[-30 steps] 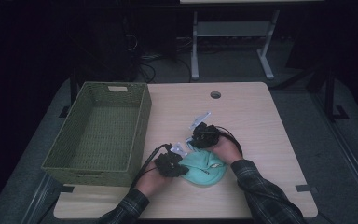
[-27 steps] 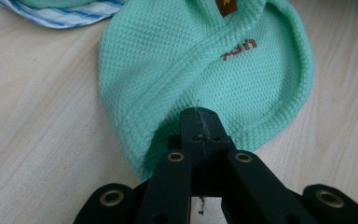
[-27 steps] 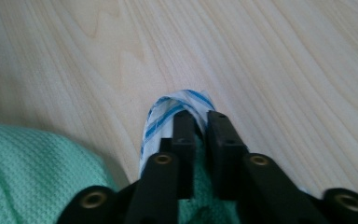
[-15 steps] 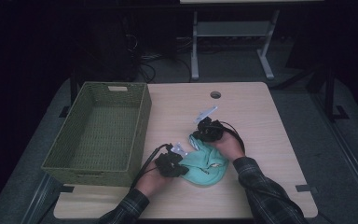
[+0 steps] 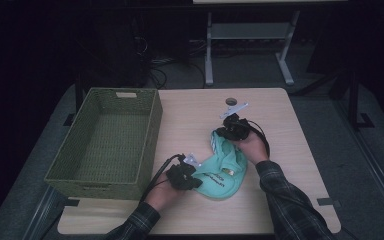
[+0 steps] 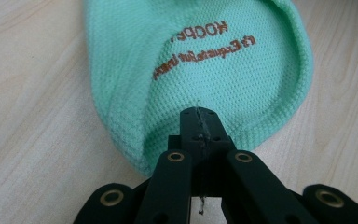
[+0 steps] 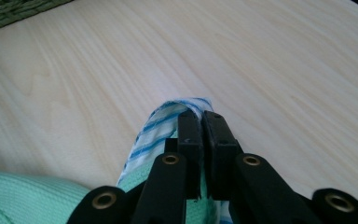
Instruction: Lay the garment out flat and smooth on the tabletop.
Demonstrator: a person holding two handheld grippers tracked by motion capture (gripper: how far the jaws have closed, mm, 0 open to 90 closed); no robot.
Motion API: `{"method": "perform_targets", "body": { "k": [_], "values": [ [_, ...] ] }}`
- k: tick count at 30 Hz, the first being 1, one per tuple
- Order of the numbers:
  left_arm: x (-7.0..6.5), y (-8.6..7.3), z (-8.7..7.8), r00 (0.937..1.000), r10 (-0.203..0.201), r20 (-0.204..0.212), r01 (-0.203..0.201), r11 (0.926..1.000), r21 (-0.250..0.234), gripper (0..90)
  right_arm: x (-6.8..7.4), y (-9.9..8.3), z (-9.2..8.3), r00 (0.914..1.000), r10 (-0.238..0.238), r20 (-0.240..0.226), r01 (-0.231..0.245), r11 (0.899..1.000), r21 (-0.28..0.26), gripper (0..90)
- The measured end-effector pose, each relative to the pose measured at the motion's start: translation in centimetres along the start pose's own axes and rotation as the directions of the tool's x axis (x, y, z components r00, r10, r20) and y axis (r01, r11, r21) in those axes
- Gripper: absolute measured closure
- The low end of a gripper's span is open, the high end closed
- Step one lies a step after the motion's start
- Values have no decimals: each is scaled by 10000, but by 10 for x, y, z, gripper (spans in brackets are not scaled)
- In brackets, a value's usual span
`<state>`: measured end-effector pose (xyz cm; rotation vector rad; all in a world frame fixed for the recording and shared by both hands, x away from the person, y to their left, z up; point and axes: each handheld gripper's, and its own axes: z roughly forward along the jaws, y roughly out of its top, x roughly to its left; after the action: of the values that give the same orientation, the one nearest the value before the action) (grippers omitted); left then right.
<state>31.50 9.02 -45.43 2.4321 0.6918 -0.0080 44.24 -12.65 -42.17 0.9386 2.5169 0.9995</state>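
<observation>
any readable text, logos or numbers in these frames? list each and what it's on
"HOOPer": orange stitching on the mint green garment, upside down in the left gripper view; last letters uncertain.
Script line under it on the same garment: too blurred to read.
High view: the same stitching plus a small round badge, both too small to read.
Nothing readable on the basket or table.

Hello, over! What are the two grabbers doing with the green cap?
Left hand-held gripper shut on green cap. Right hand-held gripper clamped on its striped lining. Basket alongside, nothing in the way.

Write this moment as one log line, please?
left tongs: shut on green cap | right tongs: shut on cap's striped edge | basket: empty
</observation>
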Motion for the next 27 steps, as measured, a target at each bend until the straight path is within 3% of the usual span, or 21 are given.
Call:
{"method": "perform_targets", "body": {
  "k": [10, 16, 21, 24, 27],
  "values": [
    [0, 0, -1, 10000, 59, -21, -59, 9999, 111, 898, -26, -2, -3, 9972, 641, 384, -636, 9979, -156, 862],
    [-1, 0, -1, 10000, 48, -51, -47, 10000, 34, 898, -41, -10, 2, 9929, 1018, 615, -1014, 9948, -95, 862],
    [-1, 0, -1, 10000, 48, -11, -48, 10000, 63, 898, -45, -17, 10, 9892, 1264, 742, -1275, 9918, 93, 861],
    [0, 0, -1, 9999, 129, -1, -129, 9998, 153, 898, -48, -23, 13, 9847, 1694, 411, -1686, 9854, -227, 743],
    [-1, -1, -1, 10000, -46, 9, 46, 10000, 12, 898, -49, -25, 9, 9823, 1846, 331, -1830, 9820, -458, 696]
  ]
}}
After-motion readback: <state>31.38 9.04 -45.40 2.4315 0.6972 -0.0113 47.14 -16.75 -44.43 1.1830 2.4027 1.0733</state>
